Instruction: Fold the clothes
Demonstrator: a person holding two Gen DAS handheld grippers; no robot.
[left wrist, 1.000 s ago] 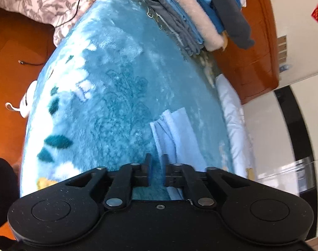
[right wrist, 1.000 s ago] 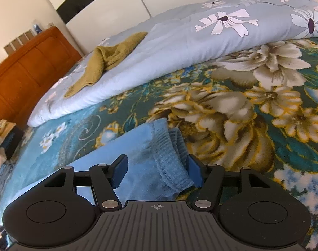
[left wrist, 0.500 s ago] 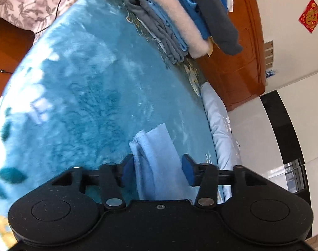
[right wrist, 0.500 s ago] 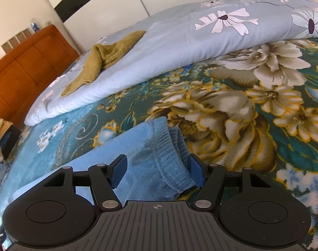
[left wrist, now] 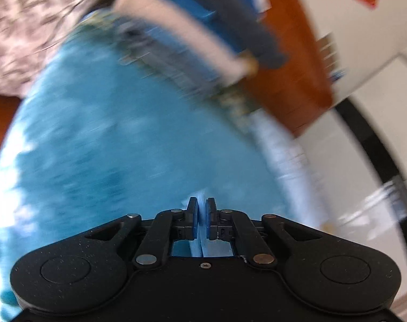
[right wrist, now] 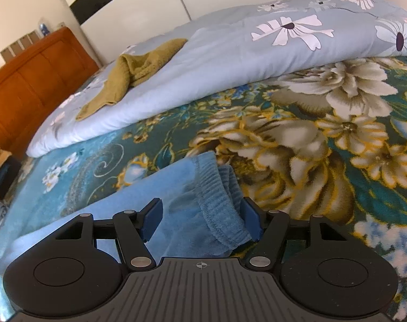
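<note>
Garment (right wrist: 192,201) — pale blue, ribbed hem rumpled — lies on floral blanket (right wrist: 324,145).

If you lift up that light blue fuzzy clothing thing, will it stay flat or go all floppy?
Probably floppy: the light blue garment is soft knit cloth, already rumpled at its ribbed hem. It looks light, so the left gripper, pinched shut on a thin edge, should lift it, with the rest likely drooping. Its fuzzy surface probably won't slip.

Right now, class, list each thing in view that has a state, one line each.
left tool: shut on light blue garment, having just been closing.
right tool: open, straddling the garment's ribbed hem.
light blue garment: spread flat on the bed.
olive towel: crumpled on the quilt.
</note>
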